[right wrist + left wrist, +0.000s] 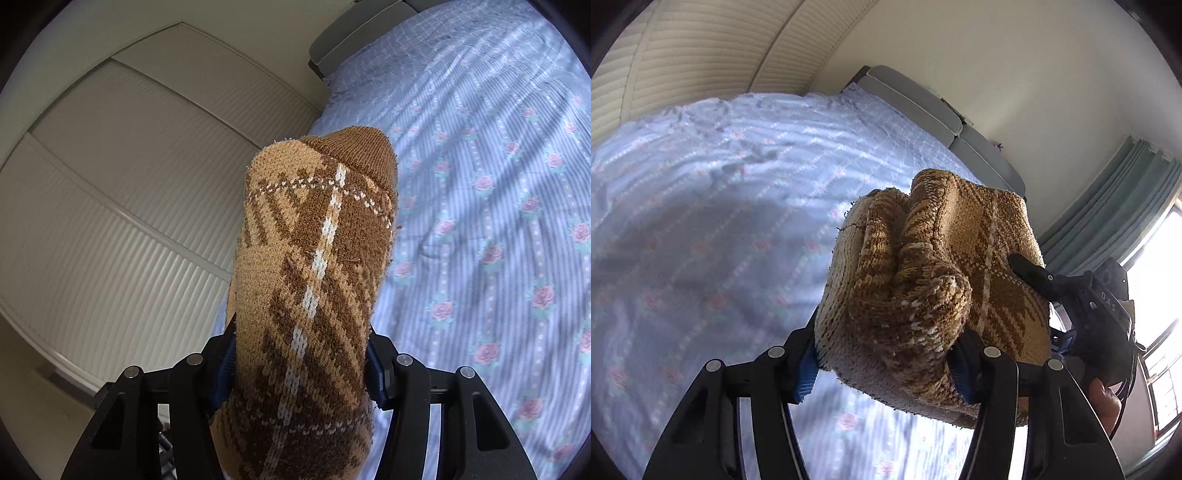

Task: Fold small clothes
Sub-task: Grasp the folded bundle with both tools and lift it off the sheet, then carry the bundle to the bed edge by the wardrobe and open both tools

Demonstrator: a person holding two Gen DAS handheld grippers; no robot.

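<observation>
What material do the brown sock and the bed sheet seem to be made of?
Brown sock: looks like thick knitted yarn, matte and fuzzy; loops and loose fibres show, fibre type unclear. Bed sheet: seems thin woven fabric, perhaps cotton, with a slight sheen; it creases finely and carries a printed rose pattern.

You see a fuzzy sock (310, 280) in light and dark brown checks with thin white lines. Its cuff is plain dark brown. Your bed sheet (491, 206) is pale blue with stripes and pink roses. Your grippers (886, 354) are black with blue pads (807, 373).
</observation>
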